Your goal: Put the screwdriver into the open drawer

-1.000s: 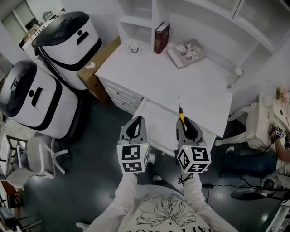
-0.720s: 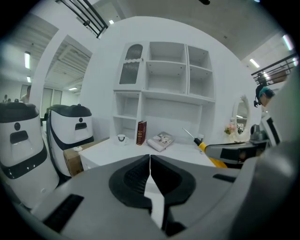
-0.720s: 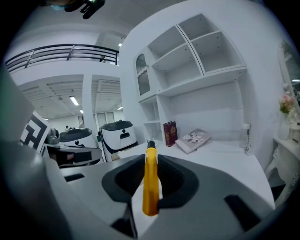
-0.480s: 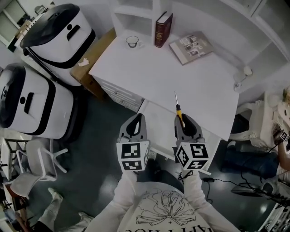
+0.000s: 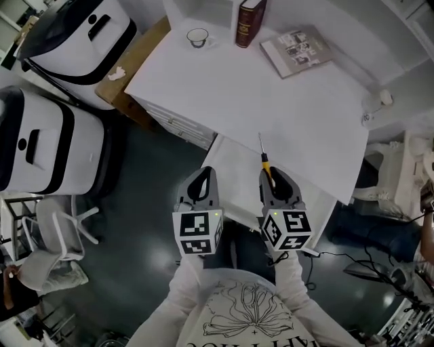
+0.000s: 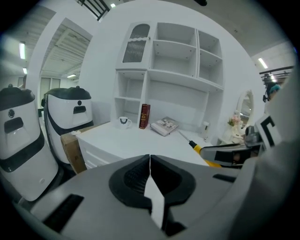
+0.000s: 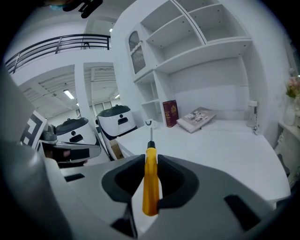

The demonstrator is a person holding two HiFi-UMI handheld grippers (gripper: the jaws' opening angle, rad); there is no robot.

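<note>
The screwdriver [image 5: 266, 162] has a yellow handle and a thin metal shaft that points toward the white desk [image 5: 271, 95]. My right gripper [image 5: 274, 177] is shut on its handle [image 7: 150, 183], and the shaft sticks out ahead of the jaws. The open drawer [image 5: 237, 183] is a white tray that juts out from under the desk's front edge, and both grippers hover over it. My left gripper [image 5: 202, 176] is level with the right one, to its left. Its jaws [image 6: 150, 161] are shut with nothing between them. The screwdriver [image 6: 197, 147] also shows at the right of the left gripper view.
On the desk stand a maroon book [image 5: 249, 13], a flat magazine [image 5: 296, 47] and a cup [image 5: 197, 37]. A cardboard box [image 5: 132, 74] and two large white machines [image 5: 41, 149] stand to the left. A white chair [image 5: 61, 230] is on the dark floor.
Both grippers have sunk together toward the drawer, side by side. The right one still holds the screwdriver. The desk has slid upward in the head view.
</note>
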